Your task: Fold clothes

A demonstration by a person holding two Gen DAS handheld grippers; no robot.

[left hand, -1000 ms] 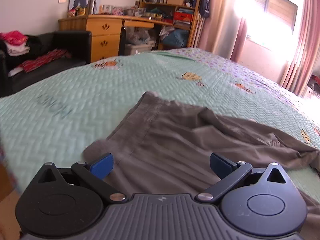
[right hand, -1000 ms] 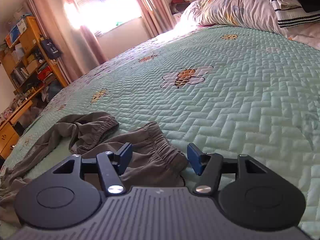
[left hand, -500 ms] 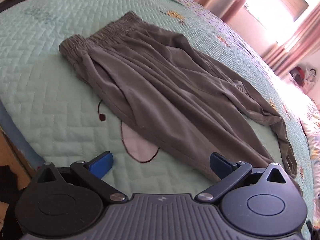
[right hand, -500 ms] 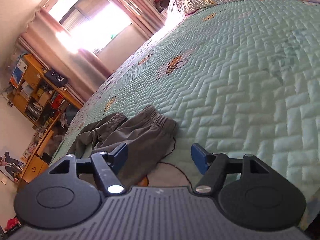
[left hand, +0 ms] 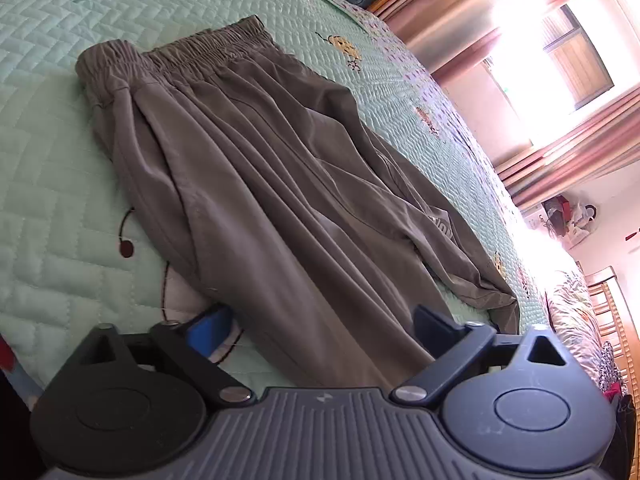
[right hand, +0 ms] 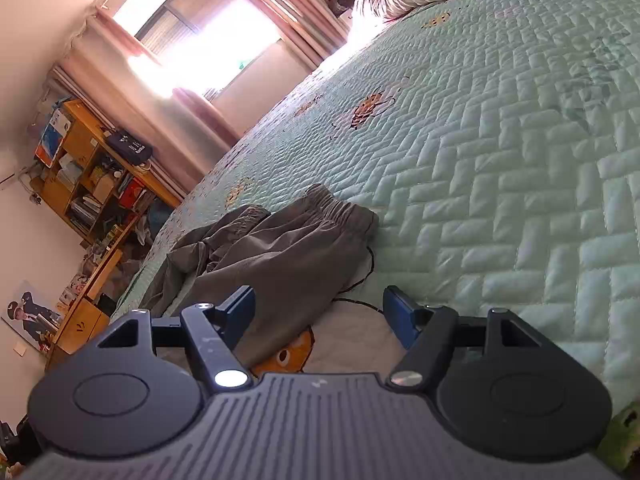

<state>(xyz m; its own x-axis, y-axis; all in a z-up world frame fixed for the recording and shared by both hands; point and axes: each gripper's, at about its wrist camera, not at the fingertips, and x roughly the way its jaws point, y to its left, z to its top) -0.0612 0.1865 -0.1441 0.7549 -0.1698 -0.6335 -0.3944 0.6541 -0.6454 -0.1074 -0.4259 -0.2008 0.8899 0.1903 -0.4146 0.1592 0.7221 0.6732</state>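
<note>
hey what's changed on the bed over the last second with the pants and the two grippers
Both grippers tipped down toward the grey pants. The left gripper now straddles a pant leg, its jaws just closing a little; the right gripper opened slightly near the waistband. Neither holds anything. The pants lie as before on the green quilt.

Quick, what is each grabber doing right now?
Left gripper: open, just been closing, trousers between its fingers, not pinched.
Right gripper: open, holding nothing.
</note>
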